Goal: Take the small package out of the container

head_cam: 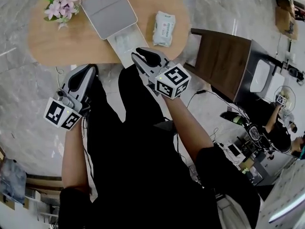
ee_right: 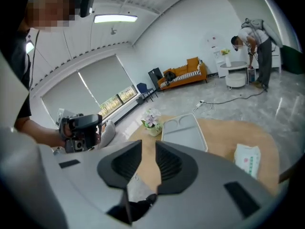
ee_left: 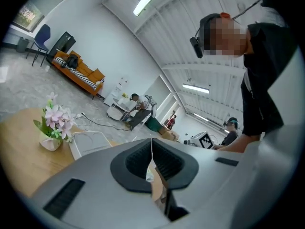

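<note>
The small white package (head_cam: 164,27) lies flat on the round wooden table (head_cam: 47,42), just right of the grey container (head_cam: 125,39), whose lid (head_cam: 108,8) stands open. The right gripper view shows the package (ee_right: 248,160) right of the container (ee_right: 183,132). My right gripper (head_cam: 139,55) hovers at the table's near edge, in front of the container; its jaws (ee_right: 148,149) stand apart with nothing between them. My left gripper (head_cam: 89,70) is held lower left, off the table, and its pads (ee_left: 152,144) meet in a thin line, empty.
A pot of pink flowers (head_cam: 61,6) stands at the table's far left. A dark wooden cabinet (head_cam: 224,61) stands right of the table. Cables run over the marble floor (head_cam: 28,99). People work at the room's far side.
</note>
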